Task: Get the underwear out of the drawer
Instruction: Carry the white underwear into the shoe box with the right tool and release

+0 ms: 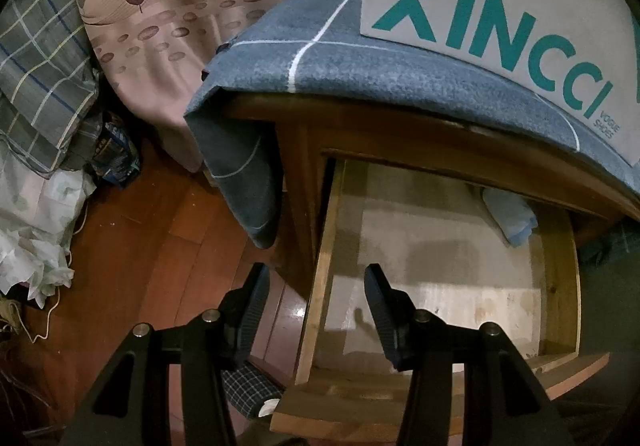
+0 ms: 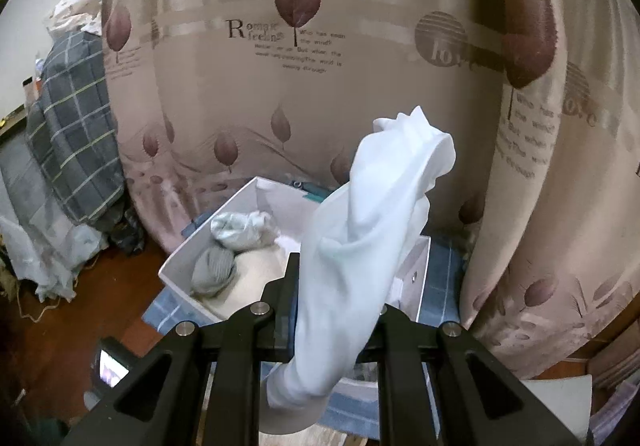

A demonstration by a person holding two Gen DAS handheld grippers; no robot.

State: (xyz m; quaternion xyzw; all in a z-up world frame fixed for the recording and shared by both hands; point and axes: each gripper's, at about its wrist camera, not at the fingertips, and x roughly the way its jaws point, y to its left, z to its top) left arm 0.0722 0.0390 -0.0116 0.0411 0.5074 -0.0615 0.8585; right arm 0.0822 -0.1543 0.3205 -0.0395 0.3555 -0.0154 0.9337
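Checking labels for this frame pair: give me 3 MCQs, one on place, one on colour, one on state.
1. Where does the box printed XINCCI sit?
A. On the blue checked cloth over the wooden cabinet
B. On the floor
C. Inside the drawer

2. What colour is the garment in the right tongs?
A. Red
B. White
C. Black

3. What state is the drawer in?
A. Shut
B. Taken out and lying on the floor
C. Pulled open, mostly bare, a light blue item at its back

Answers:
1 A: the box rests on the cloth draped over the cabinet top.
2 B: pale white fabric hangs from the shut right tongs, over the white box of clothes.
3 C: the drawer's bottom shows beyond the empty, open left tongs.
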